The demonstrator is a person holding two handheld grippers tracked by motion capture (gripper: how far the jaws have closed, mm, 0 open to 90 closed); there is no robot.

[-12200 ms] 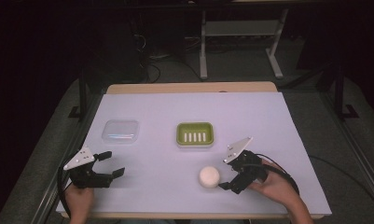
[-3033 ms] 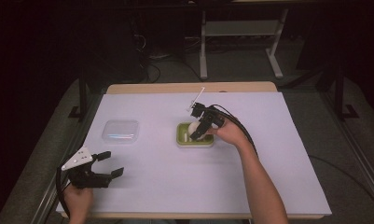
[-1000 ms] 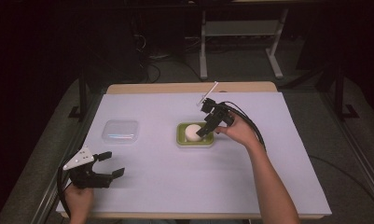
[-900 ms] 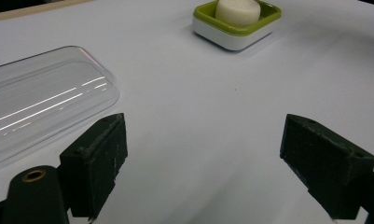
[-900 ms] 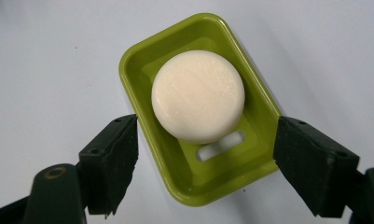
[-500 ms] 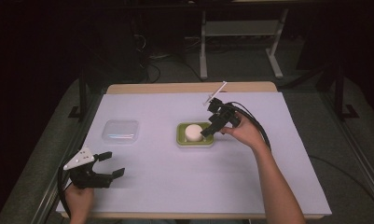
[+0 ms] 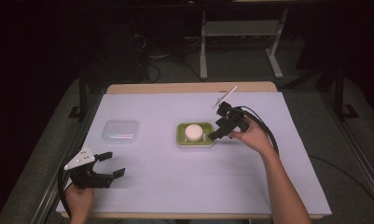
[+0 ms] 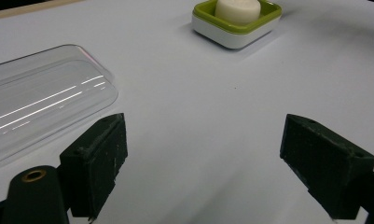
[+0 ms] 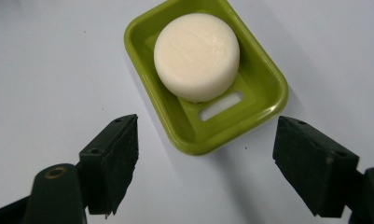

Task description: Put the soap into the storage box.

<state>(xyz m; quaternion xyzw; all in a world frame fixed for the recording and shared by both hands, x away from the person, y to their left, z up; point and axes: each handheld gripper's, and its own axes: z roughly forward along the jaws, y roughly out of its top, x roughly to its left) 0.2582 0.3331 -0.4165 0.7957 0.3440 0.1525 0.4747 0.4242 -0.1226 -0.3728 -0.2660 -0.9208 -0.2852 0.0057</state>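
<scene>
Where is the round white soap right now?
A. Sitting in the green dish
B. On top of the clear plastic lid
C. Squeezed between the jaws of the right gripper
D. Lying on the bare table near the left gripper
A: the round white soap sits inside the green dish, and the right gripper is open just beside the dish with nothing between its jaws.
</scene>
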